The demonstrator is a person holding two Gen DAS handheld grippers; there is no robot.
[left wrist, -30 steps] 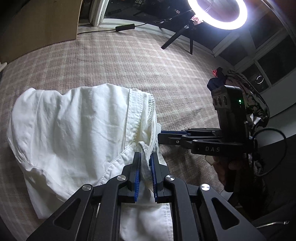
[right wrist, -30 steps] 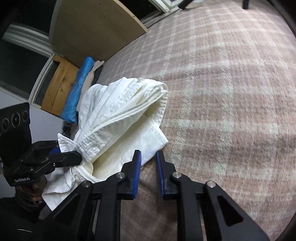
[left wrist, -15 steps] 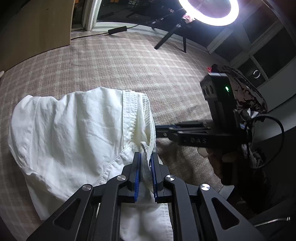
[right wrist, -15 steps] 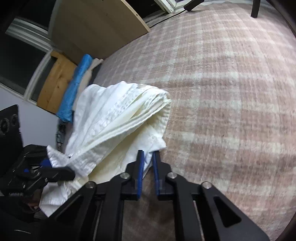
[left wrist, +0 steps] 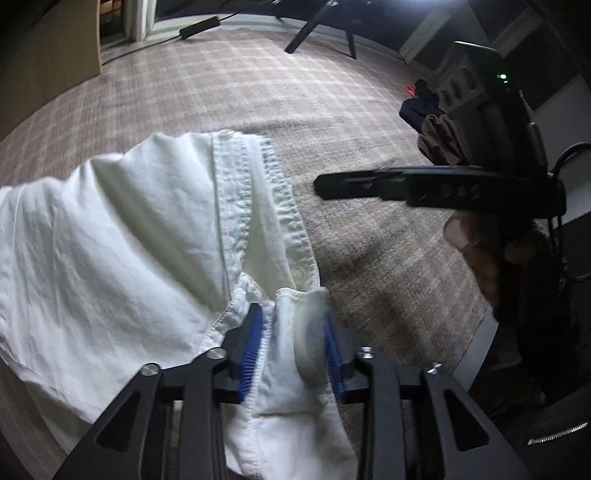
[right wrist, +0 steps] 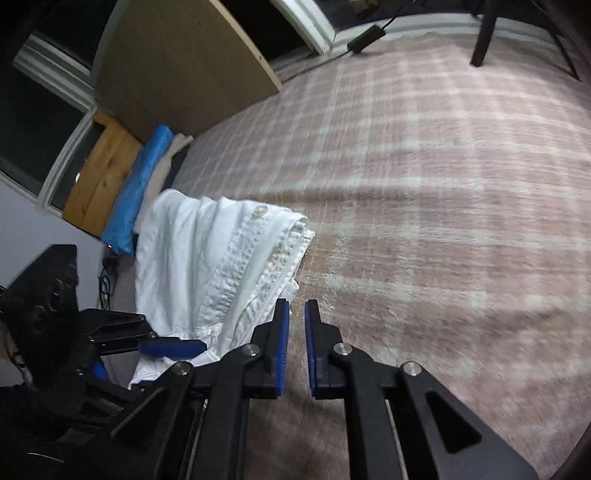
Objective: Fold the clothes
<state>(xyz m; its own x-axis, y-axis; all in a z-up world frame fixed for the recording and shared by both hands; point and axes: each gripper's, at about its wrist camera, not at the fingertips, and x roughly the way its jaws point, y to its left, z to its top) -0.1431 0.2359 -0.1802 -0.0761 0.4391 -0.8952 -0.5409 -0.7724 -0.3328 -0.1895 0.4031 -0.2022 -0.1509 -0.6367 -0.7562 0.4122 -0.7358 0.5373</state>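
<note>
A white button shirt [left wrist: 122, 254] lies partly folded on a plaid pinkish cloth [left wrist: 258, 92]; it also shows in the right wrist view [right wrist: 207, 266]. My left gripper [left wrist: 293, 332] has opened, and a bunched fold of the shirt's edge still sits loosely between its blue pads. My right gripper [right wrist: 296, 325] is nearly shut and empty, just right of the shirt's folded placket edge. It shows in the left wrist view [left wrist: 369, 184] above the cloth, clear of the shirt.
A dark pile of clothes [left wrist: 436, 125] lies at the right. A blue folded cloth [right wrist: 140, 188] and a wooden crate [right wrist: 99, 177] stand at the far left. Tripod legs [left wrist: 317, 26] stand at the far edge, next to a tan board [right wrist: 184, 62].
My left gripper has opened around the shirt fold it was clamping. My right gripper has let go of the shirt edge and drawn back to the right and up.
</note>
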